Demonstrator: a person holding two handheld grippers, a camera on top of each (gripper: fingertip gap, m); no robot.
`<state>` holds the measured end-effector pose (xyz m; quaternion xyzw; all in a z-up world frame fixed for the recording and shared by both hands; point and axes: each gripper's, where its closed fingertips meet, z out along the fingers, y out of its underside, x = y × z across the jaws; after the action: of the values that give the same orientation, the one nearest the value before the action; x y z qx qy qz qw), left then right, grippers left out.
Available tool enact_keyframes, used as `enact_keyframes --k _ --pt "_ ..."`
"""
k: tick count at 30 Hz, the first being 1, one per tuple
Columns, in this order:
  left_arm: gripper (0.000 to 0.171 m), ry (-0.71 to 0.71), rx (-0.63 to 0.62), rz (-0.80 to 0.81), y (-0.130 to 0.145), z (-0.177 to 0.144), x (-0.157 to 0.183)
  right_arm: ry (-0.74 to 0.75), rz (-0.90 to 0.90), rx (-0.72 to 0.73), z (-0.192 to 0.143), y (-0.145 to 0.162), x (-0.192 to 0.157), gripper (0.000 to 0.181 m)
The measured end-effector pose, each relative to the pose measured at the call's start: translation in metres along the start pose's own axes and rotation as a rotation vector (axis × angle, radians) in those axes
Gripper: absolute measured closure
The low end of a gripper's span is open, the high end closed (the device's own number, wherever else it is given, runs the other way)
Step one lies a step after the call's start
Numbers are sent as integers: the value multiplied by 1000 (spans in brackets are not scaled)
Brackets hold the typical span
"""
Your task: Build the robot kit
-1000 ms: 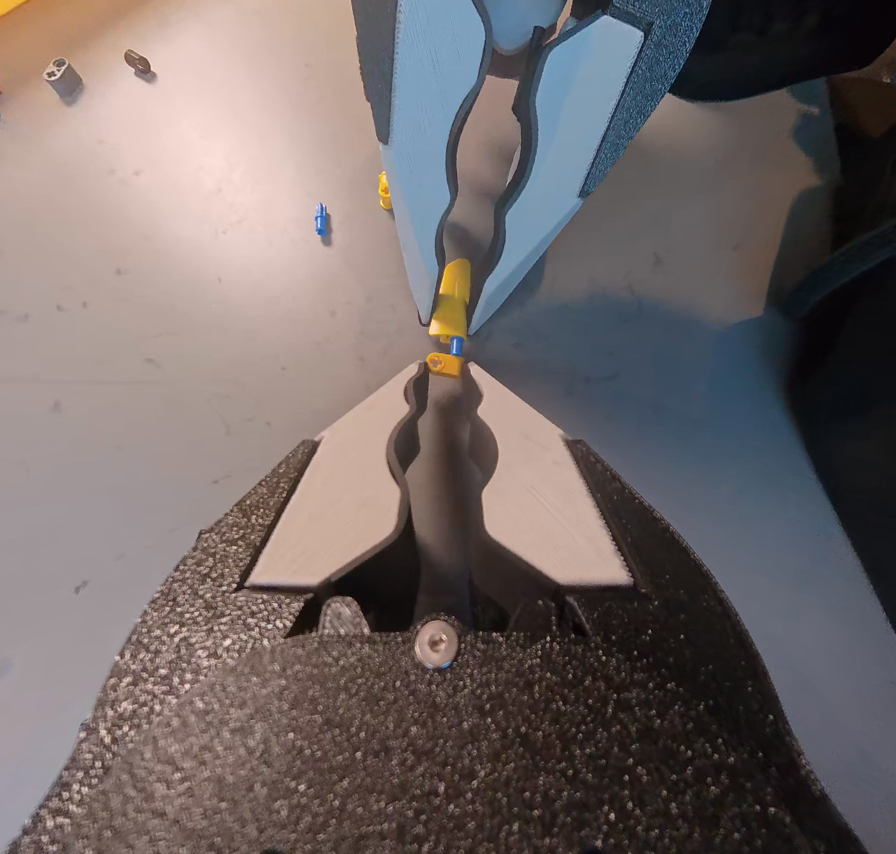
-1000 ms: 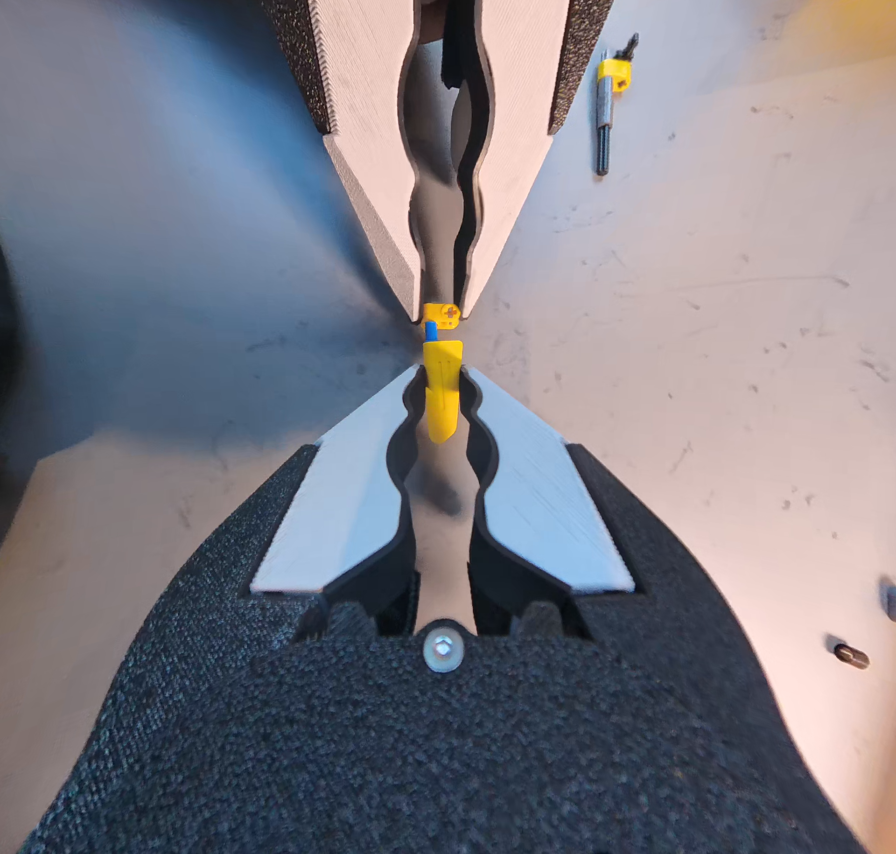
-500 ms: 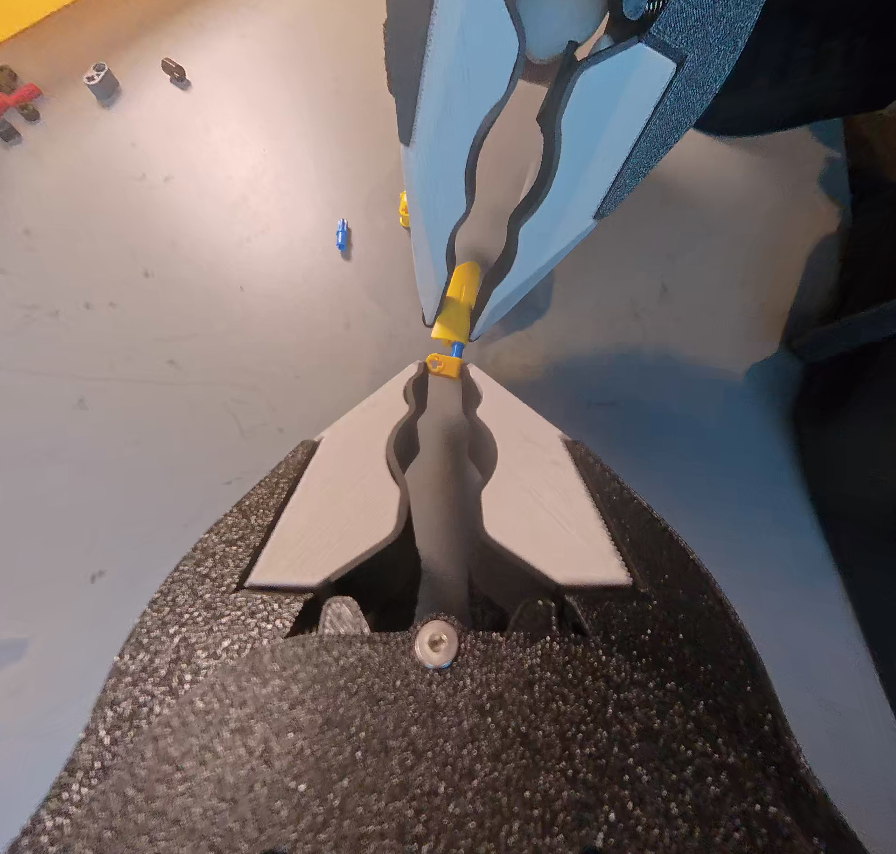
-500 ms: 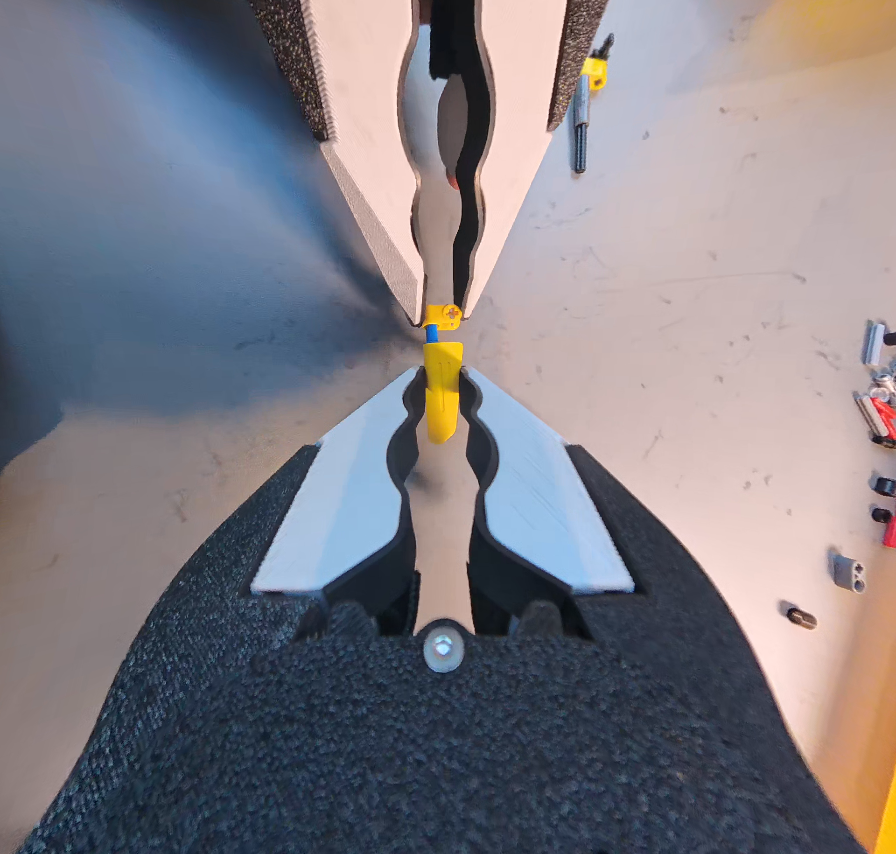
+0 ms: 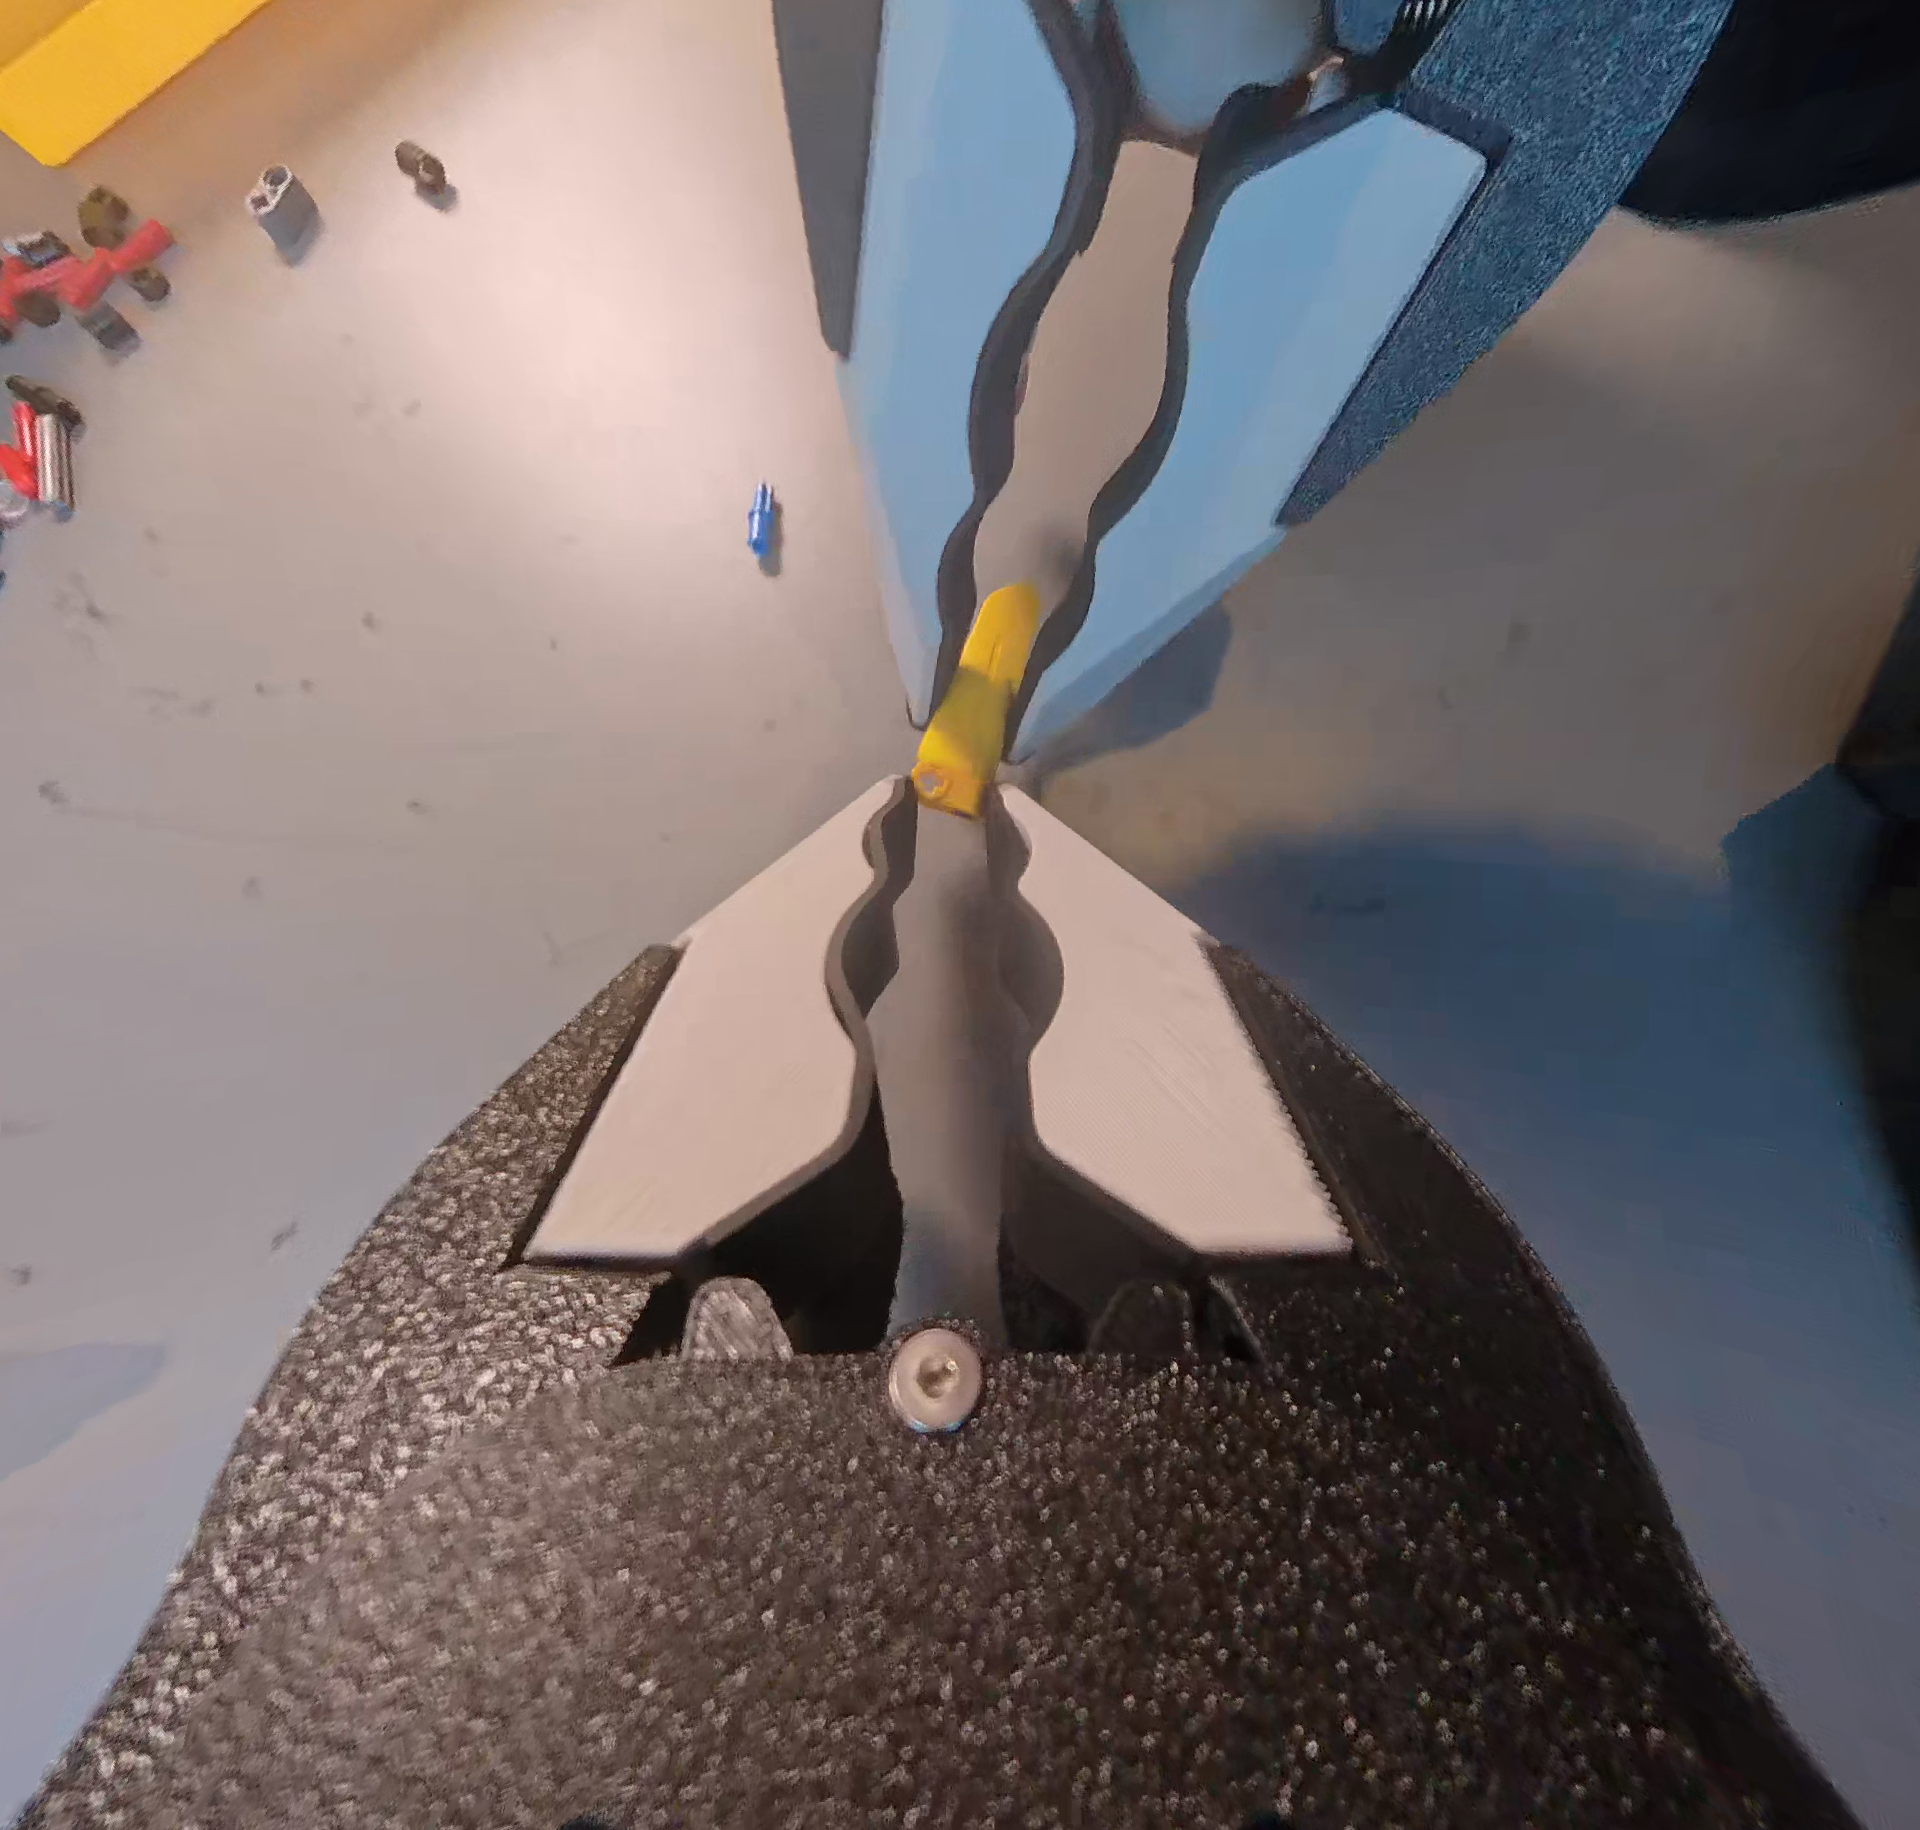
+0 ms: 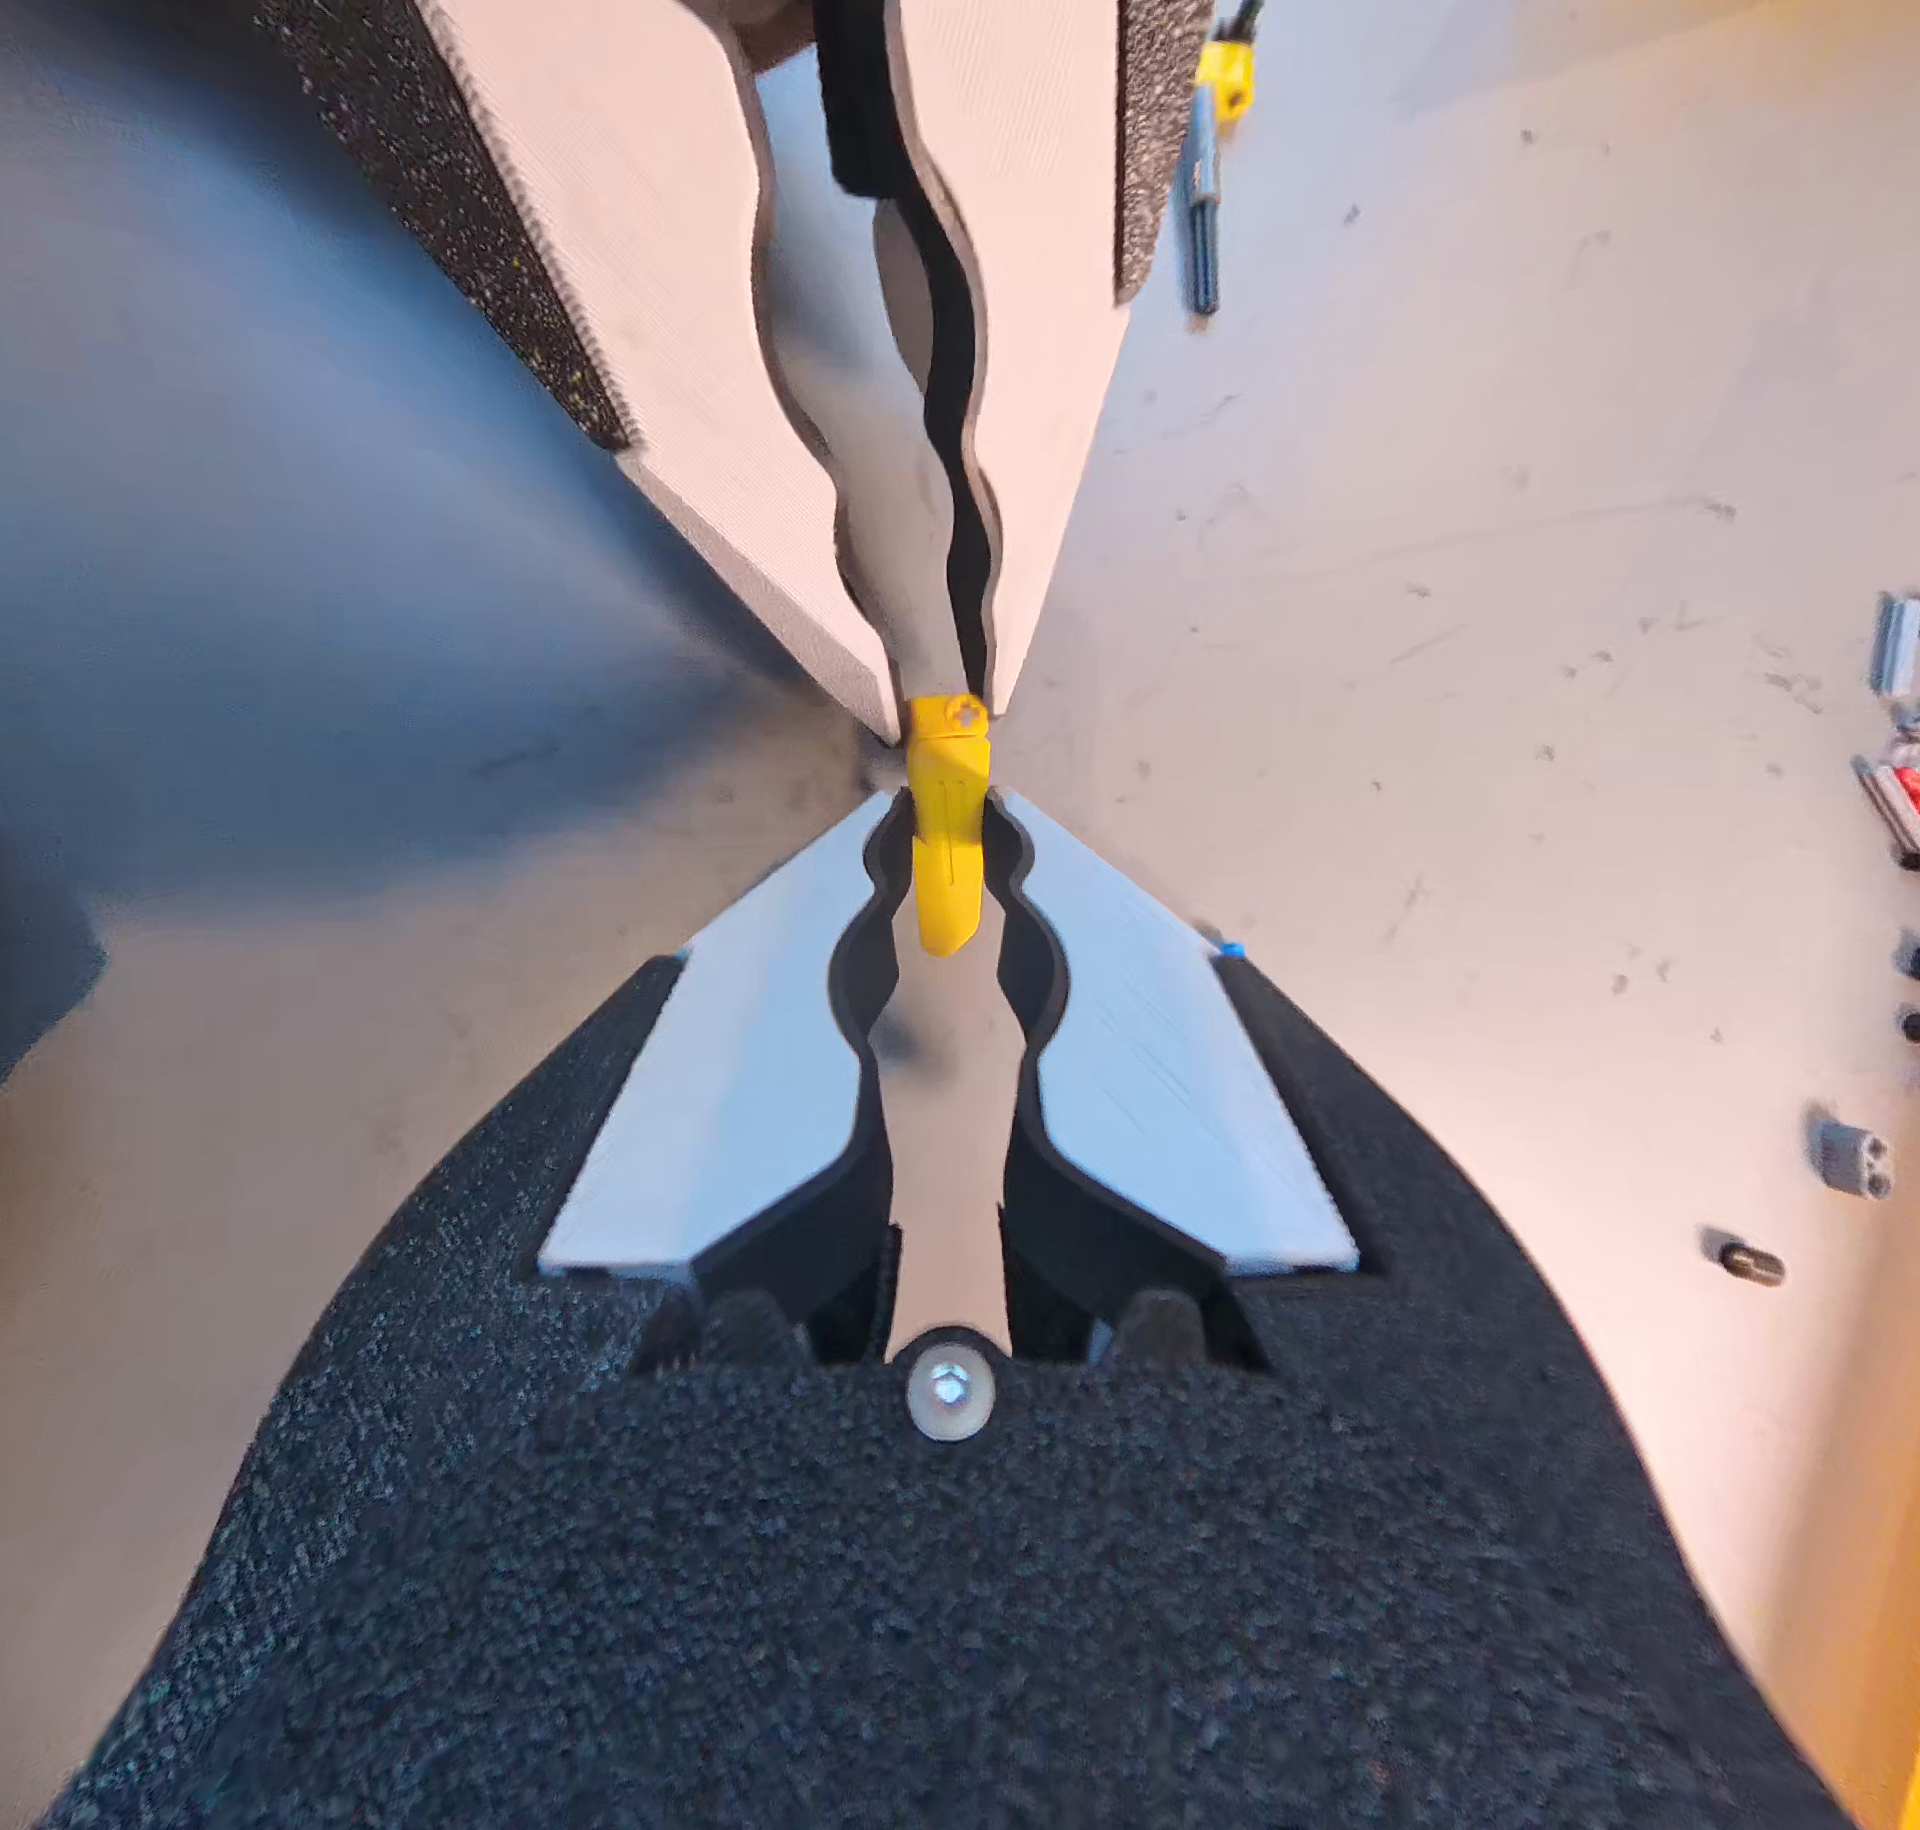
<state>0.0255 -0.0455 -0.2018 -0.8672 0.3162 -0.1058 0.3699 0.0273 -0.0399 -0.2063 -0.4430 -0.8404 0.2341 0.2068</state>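
Motion blur smears both wrist views. Where the two yellow parts meet, the small yellow connector butts against the long yellow piece, and whatever joins them is hidden between the fingertips. At nine o'clock in the left view, the red and black parts run off the frame, too small to sort. At three o'clock in the right view, more red and grey pieces are clipped by the edge. At one o'clock, the grey axle is half hidden behind the left gripper's finger.

Left gripper, right gripper tip-to-tip, jaws clamped
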Motion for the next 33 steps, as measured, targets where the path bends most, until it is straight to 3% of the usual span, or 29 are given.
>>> enact_keyframes --k 7,15,33 --pt "161 28 21 -92 -5 -2 -6 49 -1 22 -3 -4 7 169" --pt "159 195 103 -292 -8 -13 0 97 -215 159 -11 -16 4 169" --pt "159 26 131 -47 -16 -16 -1 40 -136 191 -17 -15 4 169"
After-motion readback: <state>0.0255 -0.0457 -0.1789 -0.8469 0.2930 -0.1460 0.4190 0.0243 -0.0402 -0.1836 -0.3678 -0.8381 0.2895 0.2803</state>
